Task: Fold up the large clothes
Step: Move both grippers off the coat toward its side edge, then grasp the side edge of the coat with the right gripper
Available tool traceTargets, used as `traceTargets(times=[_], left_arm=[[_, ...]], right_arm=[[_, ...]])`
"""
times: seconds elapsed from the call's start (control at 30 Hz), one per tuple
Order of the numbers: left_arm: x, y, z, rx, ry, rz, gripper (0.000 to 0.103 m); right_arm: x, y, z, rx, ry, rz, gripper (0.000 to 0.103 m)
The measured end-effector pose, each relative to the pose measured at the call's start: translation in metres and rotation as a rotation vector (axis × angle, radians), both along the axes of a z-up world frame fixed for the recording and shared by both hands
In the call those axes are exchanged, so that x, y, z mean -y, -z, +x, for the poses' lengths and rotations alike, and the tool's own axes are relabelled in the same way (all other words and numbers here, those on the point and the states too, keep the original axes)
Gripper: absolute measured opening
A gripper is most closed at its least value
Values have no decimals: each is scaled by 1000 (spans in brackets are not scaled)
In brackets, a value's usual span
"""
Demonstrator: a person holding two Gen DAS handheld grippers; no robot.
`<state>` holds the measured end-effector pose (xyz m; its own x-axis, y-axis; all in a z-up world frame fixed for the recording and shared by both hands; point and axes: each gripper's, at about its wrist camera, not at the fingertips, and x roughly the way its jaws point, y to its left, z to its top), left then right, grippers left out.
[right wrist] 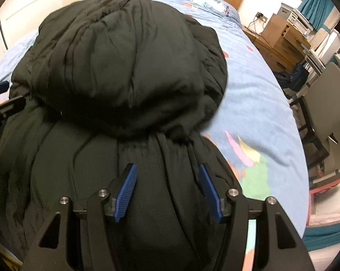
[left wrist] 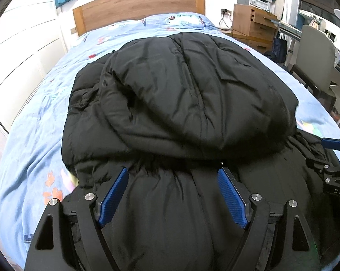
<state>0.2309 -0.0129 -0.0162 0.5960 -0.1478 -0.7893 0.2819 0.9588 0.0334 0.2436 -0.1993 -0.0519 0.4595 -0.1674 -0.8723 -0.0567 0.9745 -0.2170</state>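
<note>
A large black puffy jacket (left wrist: 181, 94) lies on the bed, its upper part folded back over the near part; it also shows in the right wrist view (right wrist: 124, 67). My left gripper (left wrist: 172, 174) is open, its blue pads (left wrist: 112, 196) standing wide on either side of a thick bunch of the jacket's near edge. My right gripper (right wrist: 167, 169) is open in the same way over the jacket's near right part, with blue pads (right wrist: 126, 192) on both sides of bunched fabric. The right gripper also shows at the right edge of the left wrist view (left wrist: 332, 158).
The bed has a light blue patterned sheet (left wrist: 34, 135) and a wooden headboard (left wrist: 136, 6). White wardrobe doors (left wrist: 16, 45) stand to the left. A wooden nightstand (left wrist: 251, 22), a grey chair (left wrist: 316, 56) and a desk stand to the right of the bed.
</note>
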Motion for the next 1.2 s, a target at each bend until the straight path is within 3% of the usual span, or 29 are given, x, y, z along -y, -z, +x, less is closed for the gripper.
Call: traceTargets(times=[0.4, 0.67, 1.2], left_arm=[[-44, -1, -34, -23, -36, 3, 82], [-91, 1, -57, -55, -126, 19, 83], [-193, 19, -90, -135, -354, 101, 86]], right_arm=[[38, -2, -82, -96, 65, -78, 56], [69, 2, -135, -147, 124, -61, 56], [88, 1, -182, -170, 154, -46, 56]])
